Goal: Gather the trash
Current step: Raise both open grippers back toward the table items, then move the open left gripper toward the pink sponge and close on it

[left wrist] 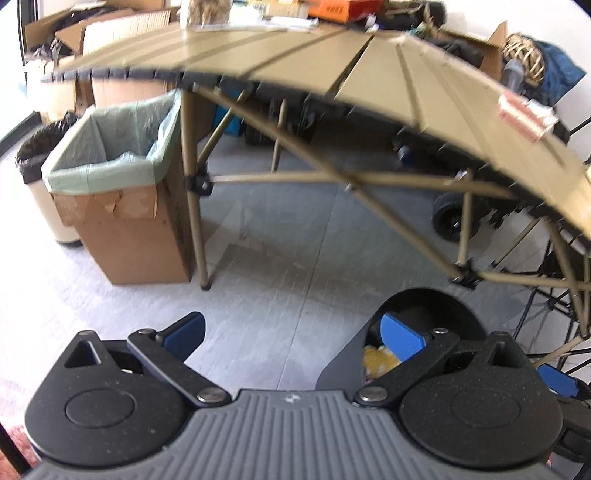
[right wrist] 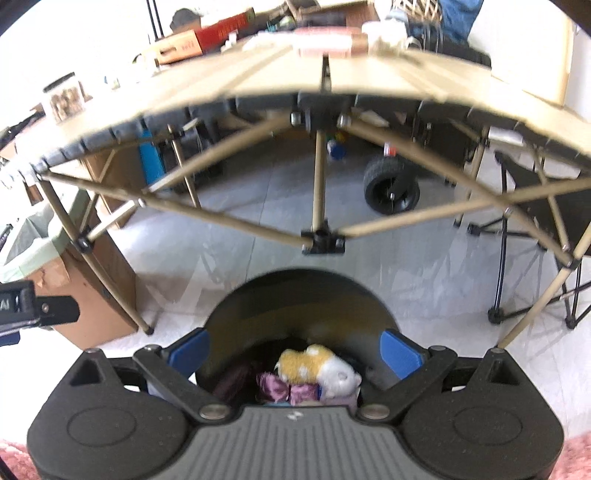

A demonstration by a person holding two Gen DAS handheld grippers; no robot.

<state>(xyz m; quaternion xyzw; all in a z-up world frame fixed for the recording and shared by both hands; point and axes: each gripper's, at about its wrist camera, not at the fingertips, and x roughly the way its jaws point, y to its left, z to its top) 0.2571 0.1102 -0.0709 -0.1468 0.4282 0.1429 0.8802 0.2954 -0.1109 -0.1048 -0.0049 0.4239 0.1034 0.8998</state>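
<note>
Both grippers — left gripper (left wrist: pixel 291 336), right gripper (right wrist: pixel 293 350) — jaws wide

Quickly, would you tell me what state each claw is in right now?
Left claw: open, holding nothing.
Right claw: open, holding nothing, above the dark bin.

Round bin (right wrist: pixel 295 295): near rim hidden behind the right gripper (right wrist: pixel 293 350); contents blurred, only yellow, white and purple scraps (right wrist: pixel 310 373) discernible.
Folding table (left wrist: pixel 295 62): far end beyond the bin cut by frame edge.
Tabletop clutter (right wrist: pixel 221 33): blurred, unidentifiable.
</note>
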